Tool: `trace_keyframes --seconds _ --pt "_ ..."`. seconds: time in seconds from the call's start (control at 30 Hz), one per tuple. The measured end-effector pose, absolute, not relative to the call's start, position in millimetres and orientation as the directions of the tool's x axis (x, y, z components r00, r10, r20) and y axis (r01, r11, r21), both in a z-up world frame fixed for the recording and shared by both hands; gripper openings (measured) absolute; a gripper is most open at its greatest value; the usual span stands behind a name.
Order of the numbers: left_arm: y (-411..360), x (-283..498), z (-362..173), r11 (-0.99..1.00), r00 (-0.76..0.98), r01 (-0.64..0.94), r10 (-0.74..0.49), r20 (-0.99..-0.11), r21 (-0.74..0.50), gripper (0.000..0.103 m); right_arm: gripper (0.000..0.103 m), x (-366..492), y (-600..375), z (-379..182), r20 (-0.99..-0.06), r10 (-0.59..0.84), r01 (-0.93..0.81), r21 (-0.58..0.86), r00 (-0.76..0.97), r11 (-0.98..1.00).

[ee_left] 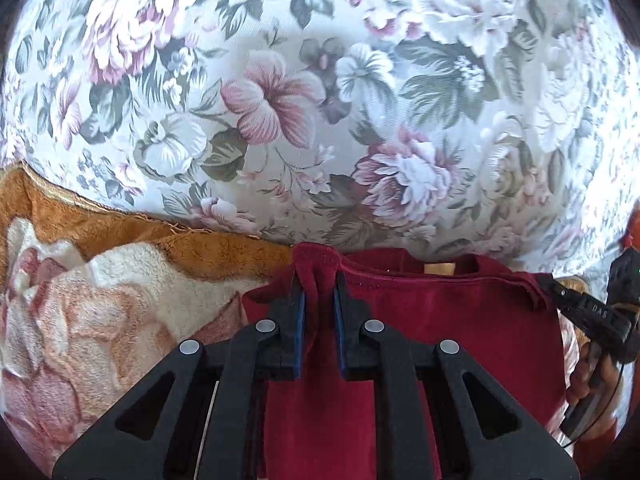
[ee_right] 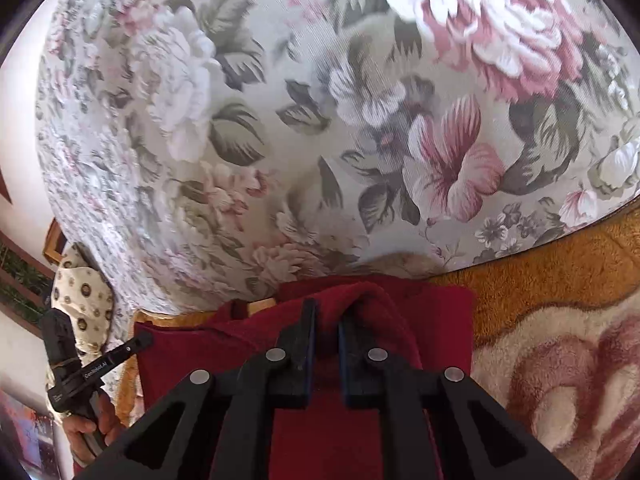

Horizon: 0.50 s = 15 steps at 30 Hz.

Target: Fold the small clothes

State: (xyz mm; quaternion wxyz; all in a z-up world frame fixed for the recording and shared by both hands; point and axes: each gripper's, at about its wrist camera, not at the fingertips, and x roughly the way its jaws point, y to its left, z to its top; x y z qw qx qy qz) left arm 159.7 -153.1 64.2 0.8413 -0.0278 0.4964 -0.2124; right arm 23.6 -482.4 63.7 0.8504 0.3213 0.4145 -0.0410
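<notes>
Left gripper point(ee_left: 319, 280): jaws nearly closed, a bunched fold of the dark red garment point(ee_left: 440, 320) pinched between the blue-lined fingers point(ee_left: 298, 312). The cloth rises in a small peak above the fingertips and hangs down between the finger bodies.

Right gripper point(ee_right: 324, 320): jaws likewise drawn close, clamped on a raised hump of the same dark red garment point(ee_right: 200, 356), which drapes over the fingertips and down between them.

The garment is one piece, velvety in texture, held at two points along its top edge. Its long axis runs side to side between the two grippers, the upper hem stretched roughly level (a notch or opening shows midway along that hem in both views). The body of the cloth falls toward the cameras. It sits over a plush blanket point(ee_left: 100, 300), orange-brown with cream and pink motifs, and in front of a floral upholstered cushion point(ee_left: 320, 100).

Each view catches the opposite gripper at its edge: the right one with the person's hand point(ee_left: 592, 376) in the left view, the left one with its hand point(ee_right: 90, 420) in the right view.

Count: two grippers, one garment, one blanket, one floral cushion, one small spotted cushion point(ee_right: 86, 292) at the far left of the right view.
</notes>
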Motion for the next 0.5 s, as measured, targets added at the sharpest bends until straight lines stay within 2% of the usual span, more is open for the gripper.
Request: trace_keyframes --seconds 0.1,0.13,0.2,0.3,0.43,0.5 --pt "-153 169 50 0.92 0.396 0.291 -0.364 -0.843 -0.261 0.015 0.019 21 -486 70 -0.71 0.185 0.331 0.522 0.68 0.786" --pt "-150 168 51 0.919 0.397 0.285 -0.372 -0.839 -0.272 0.015 0.029 15 -488 77 -0.69 0.18 0.325 0.534 0.701 0.78" --pt "-142 161 58 0.917 0.419 0.282 -0.383 -0.823 -0.283 0.019 0.038 -1 -491 100 -0.688 0.086 0.353 0.47 0.72 0.809" --pt "-128 147 71 0.917 0.438 0.289 -0.382 -0.814 -0.274 0.021 0.039 -18 -491 123 -0.669 0.08 0.305 0.438 0.739 0.846" --pt "-122 115 84 0.901 0.45 0.334 -0.41 -0.794 -0.276 0.021 0.037 -3 -451 122 -0.736 0.041 0.215 0.25 0.676 0.944" --pt "-122 99 80 0.884 0.432 0.349 -0.446 -0.784 -0.311 0.031 0.036 10 -444 103 -0.769 0.028 0.231 0.226 0.639 0.946"
